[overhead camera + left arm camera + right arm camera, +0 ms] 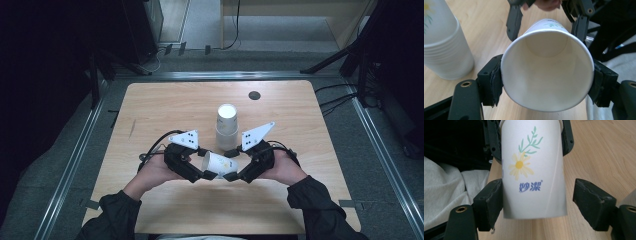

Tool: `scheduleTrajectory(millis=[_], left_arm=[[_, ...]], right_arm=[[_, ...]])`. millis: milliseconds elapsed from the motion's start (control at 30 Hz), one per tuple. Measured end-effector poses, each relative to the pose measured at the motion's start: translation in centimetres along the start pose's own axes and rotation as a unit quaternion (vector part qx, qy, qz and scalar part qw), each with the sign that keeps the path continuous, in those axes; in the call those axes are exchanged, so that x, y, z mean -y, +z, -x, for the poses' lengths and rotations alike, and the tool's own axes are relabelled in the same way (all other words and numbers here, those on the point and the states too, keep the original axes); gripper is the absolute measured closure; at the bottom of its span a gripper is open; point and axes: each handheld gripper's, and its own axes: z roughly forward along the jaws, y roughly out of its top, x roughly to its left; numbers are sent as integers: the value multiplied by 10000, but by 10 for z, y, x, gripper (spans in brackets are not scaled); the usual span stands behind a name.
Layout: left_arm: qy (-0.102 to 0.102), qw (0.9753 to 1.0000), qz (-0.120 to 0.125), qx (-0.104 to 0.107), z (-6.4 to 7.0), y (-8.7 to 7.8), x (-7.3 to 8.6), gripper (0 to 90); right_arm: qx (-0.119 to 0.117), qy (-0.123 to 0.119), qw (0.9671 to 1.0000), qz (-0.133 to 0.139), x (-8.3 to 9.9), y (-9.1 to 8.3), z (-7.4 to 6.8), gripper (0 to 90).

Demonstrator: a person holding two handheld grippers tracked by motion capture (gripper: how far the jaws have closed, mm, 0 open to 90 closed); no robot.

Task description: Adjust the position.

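Observation:
A white paper cup [218, 164] printed with a daisy lies on its side in the air between both grippers, just above the table's near half. My left gripper [205, 164] is shut on its rim; in the left gripper view the open mouth of the cup [546, 62] faces the camera, with a pad pressed on each side. My right gripper [231, 164] stands open around the cup's base. In the right gripper view the cup [534, 170] touches the left pad, while the right pad [591, 200] stays clear of it. A stack of matching cups [226, 125] stands upright just behind.
The wooden table [160, 110] has a dark round hole [254, 95] near its far edge. The cup stack [444, 47] stands close to the left of my left gripper. Metal rails [70, 165] and dark stands surround the table.

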Motion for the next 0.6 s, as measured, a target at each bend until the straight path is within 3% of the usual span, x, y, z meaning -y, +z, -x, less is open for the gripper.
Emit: scheduleTrajectory(millis=[200,267,600], left_arm=[[45,9997,-178,-138,-4,-4,-1,264],[121,9991,-351,-189,-5,-3,-4,264],[221,9964,-811,-60,-8,13,-13,264]], right_arm=[[46,8,9999,-99,2,1,-2,252],[160,-29,9996,-217,5,3,-3,251],[476,-31,9982,-368,14,6,-9,255]])
